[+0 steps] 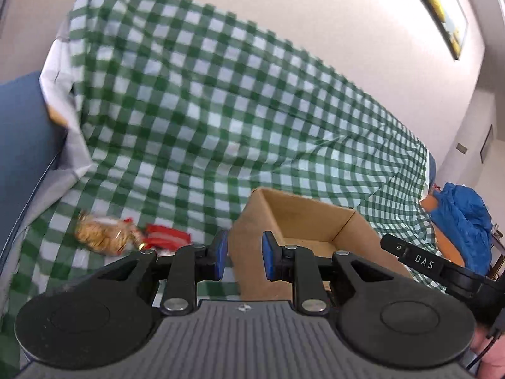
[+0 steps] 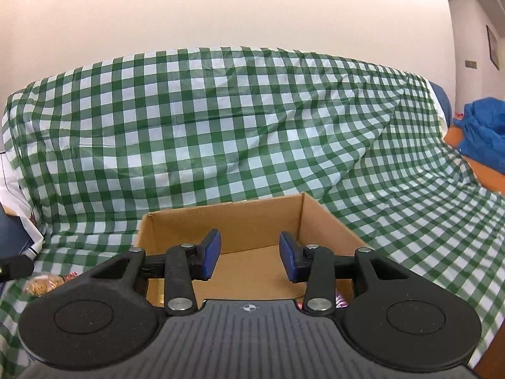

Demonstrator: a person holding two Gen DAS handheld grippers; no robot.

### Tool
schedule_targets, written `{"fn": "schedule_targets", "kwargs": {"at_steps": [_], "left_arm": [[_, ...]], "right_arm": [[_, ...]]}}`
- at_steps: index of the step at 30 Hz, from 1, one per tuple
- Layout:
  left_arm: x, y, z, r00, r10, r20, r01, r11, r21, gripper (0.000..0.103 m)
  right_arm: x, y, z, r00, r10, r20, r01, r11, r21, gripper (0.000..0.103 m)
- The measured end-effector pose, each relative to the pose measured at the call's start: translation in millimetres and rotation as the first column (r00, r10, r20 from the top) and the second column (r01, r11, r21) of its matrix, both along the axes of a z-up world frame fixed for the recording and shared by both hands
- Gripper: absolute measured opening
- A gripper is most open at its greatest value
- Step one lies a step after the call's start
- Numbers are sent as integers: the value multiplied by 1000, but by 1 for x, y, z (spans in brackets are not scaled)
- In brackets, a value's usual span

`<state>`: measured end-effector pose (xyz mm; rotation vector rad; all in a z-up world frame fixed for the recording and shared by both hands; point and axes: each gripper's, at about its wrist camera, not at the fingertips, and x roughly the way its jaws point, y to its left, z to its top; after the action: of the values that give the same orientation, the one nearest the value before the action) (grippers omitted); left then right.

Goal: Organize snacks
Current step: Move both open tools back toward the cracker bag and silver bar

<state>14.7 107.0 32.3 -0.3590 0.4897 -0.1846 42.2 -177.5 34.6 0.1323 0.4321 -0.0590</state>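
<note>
An open cardboard box (image 1: 303,218) stands on the green checked cloth (image 1: 189,110); it also shows in the right wrist view (image 2: 246,224). My left gripper (image 1: 242,254) is open and empty, above the box's left outer wall. A clear bag of golden snacks (image 1: 98,235) and a red and white packet (image 1: 167,237) lie on the cloth to its left. My right gripper (image 2: 249,255) is open and empty, over the box's opening. A pink wrapped snack (image 2: 341,300) shows low in the box, mostly hidden. The golden bag (image 2: 42,284) shows at left.
The cloth drapes over a sofa back against a white wall (image 2: 221,9). A blue bag (image 1: 460,218) on an orange surface (image 2: 486,173) lies at the right. Blue upholstery (image 1: 19,145) shows at the left. The right gripper's arm (image 1: 423,262) reaches in from the right.
</note>
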Motion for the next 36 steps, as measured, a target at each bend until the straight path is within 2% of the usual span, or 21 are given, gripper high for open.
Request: {"fn": "schedule_targets", "kwargs": {"at_steps": [3,6,10,15,20,23,25,26,28,30,32,35,36], "left_arm": [[2,16,-5,998,9,-64,-11,999,-30,25],[4,32,-6,995,60,-85,-63,998,-22,24],[9,61,-11,984,129,-126,-140,987,-79,18],[16,101,-23,958,208,-200,-246,950,-190,18],[26,125,-35,927,263,-268,-331,909,-253,19],[32,133,-42,903,303,-304,-382,892,-244,33],[38,136,-47,892,314,-323,-399,884,-242,50],[40,138,-49,889,315,-333,-403,883,-242,55],[48,138,-56,881,312,-356,-406,884,-232,77],[56,136,-62,877,307,-369,-401,891,-212,84],[65,133,-68,878,300,-373,-386,905,-181,85],[74,130,-74,861,353,-366,-408,909,-84,85],[78,130,-75,860,365,-356,-412,909,-64,88]], "right_arm": [[-2,19,-2,999,41,-6,-41,999,-5,45],[-8,41,-2,994,110,4,-110,994,-12,45],[-13,66,-2,979,203,16,-202,979,-35,45],[-12,89,-4,957,288,-13,-288,957,-10,29],[-11,114,-8,943,329,-42,-329,944,22,27],[-11,131,-14,933,351,-80,-349,936,30,27],[-9,144,-22,922,372,-112,-370,928,33,27],[-7,151,-25,917,379,-128,-378,925,32,27],[0,168,-35,902,393,-178,-394,919,32,28],[9,180,-45,892,385,-236,-386,921,45,30],[18,188,-54,883,380,-276,-378,924,63,31],[29,193,-64,876,370,-309,-364,928,77,32],[31,193,-67,876,369,-310,-363,928,79,36]]}}
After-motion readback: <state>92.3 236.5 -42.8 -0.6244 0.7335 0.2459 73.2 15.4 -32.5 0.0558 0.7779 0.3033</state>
